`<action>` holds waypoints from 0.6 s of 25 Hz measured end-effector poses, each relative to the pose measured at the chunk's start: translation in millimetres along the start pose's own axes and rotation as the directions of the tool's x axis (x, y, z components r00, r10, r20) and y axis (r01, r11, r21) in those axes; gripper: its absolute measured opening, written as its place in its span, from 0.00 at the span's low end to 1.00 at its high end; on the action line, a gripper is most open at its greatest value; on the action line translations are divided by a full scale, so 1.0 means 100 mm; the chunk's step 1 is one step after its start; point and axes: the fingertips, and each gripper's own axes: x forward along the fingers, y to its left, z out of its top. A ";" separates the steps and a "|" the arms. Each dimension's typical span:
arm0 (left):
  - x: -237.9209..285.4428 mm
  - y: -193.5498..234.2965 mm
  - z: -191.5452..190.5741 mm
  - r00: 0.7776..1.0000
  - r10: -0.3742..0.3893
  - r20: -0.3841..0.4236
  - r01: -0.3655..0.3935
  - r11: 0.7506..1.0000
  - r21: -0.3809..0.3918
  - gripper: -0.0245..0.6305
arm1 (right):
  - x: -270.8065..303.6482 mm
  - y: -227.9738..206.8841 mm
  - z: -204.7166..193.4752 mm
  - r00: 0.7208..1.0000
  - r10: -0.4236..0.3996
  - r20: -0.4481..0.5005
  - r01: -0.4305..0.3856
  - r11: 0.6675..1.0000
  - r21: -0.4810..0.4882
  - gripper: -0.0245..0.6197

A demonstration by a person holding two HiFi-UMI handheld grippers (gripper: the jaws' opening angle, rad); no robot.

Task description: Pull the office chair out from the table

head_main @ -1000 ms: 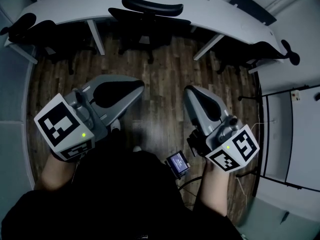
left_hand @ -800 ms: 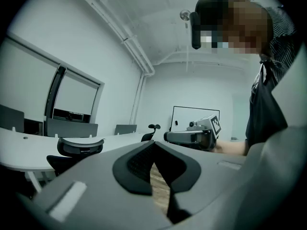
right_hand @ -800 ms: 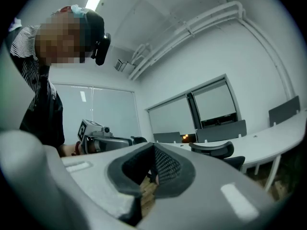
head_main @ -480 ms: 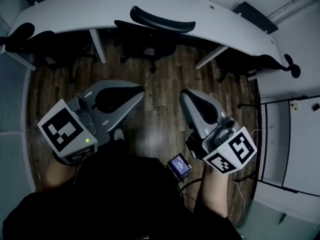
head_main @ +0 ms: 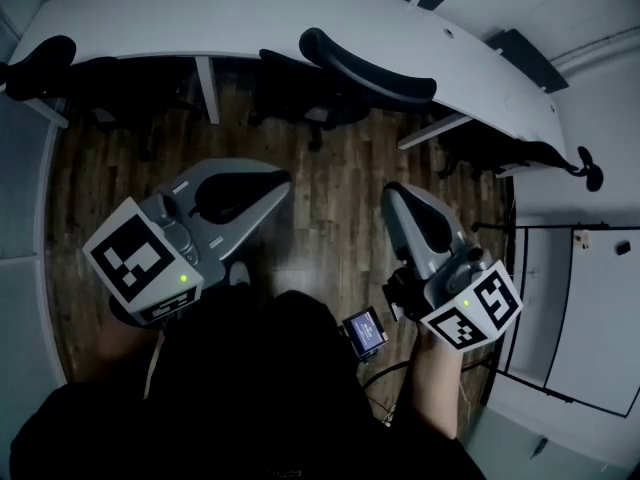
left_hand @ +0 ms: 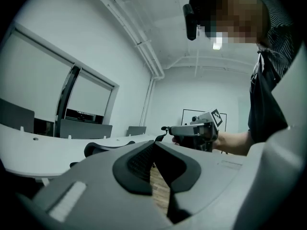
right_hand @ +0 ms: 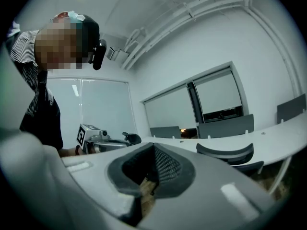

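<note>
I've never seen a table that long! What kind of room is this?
Probably an office meeting room: a long curved white table with black office chairs tucked under it, and blinds pulled down over big windows along the wall.

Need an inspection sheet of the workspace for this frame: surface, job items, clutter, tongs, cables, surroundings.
Surface: long white curved table, over a dark wood-plank floor.
Job's things: black office chair with curved headrest, backrest at the table edge, untouched.
Clutter: nothing seen on the table; second black chair at its left end, third black chair at its right end.
Tongs: left tongs shut, empty; right tongs shut, empty; both short of the chair.
Cables: dark cable by a small screen device at the person's waist.
Surroundings: white walls, blind-covered windows.
</note>
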 end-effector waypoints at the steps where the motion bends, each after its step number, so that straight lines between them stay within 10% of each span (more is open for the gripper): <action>1: -0.02 0.08 -0.04 1.000 0.003 -0.003 -0.003 1.000 -0.008 0.04 | 0.09 -0.01 -0.01 1.000 0.005 -0.001 -0.005 1.000 0.003 0.04; 15: 0.56 0.59 -0.15 0.999 -0.036 -0.026 0.036 0.999 -0.010 0.04 | 0.68 -0.77 0.14 0.999 0.020 0.027 -0.020 1.000 -0.012 0.04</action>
